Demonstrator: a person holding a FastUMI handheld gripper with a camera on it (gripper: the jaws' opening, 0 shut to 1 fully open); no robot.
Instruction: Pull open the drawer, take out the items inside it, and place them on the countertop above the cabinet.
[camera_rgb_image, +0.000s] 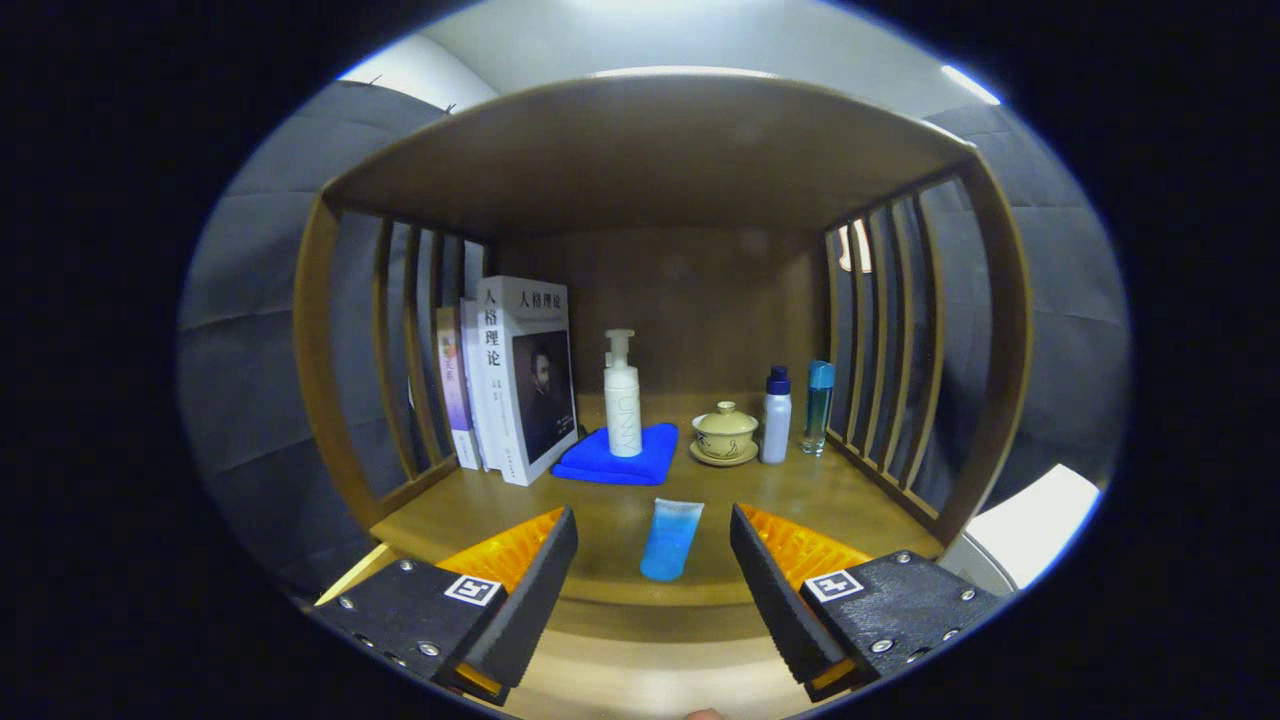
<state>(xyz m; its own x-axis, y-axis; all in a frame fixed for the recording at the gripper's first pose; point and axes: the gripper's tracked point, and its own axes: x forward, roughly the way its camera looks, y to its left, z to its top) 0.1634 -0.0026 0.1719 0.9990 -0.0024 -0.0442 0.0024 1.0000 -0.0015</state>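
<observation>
Gripper fingers spread wide, holding nothing, at lower centre; a blue tube lies between them on the table. Beyond stand a pump bottle on a blue cloth, books, a lidded cup and two bottles.

White book cover, left of centre: title 人格理论 along the top.
Same book's spine: 人格理论, set vertically.
White pump bottle, centre: vertical lettering, too small to read.
Gripper bodies, bottom of frame: square black-and-white marker tags, no text; fingers spread apart.
</observation>
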